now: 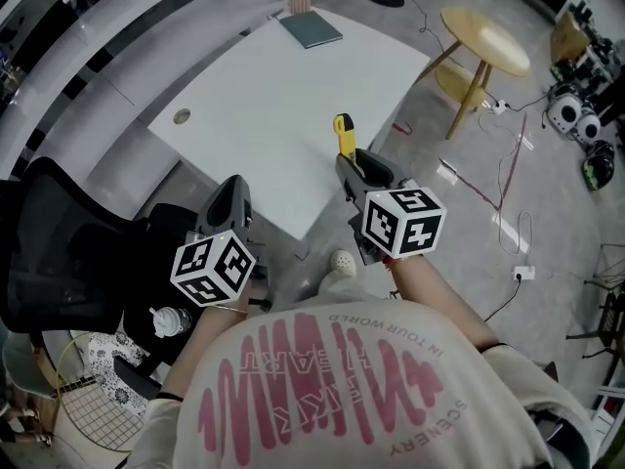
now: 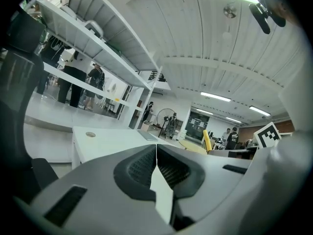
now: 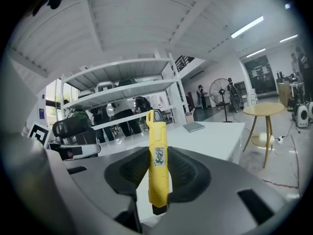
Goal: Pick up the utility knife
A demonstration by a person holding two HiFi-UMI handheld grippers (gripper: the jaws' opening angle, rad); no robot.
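You had the utility knife (image 3: pixel 157 153) clamped in your right gripper (image 1: pixel 345 160) – both pads pressed flat on the yellow body, roughly at its middle and lower half. In the right gripper view its long axis ran straight up and down: the blade end pointed to 12 o'clock, well clear of the jaws, and the dark butt end poked out below them at 6. From the head view the knife stuck out of the jaws toward 12 o'clock too, over the near edge of the white table (image 1: pixel 283 96), whose bare top stretched away toward a teal book (image 1: pixel 311 29) at the far end. Your left gripper (image 2: pixel 156 161) sat at about 9 o'clock from the right one, off the table's edge – jaws pressed together, nothing between them.
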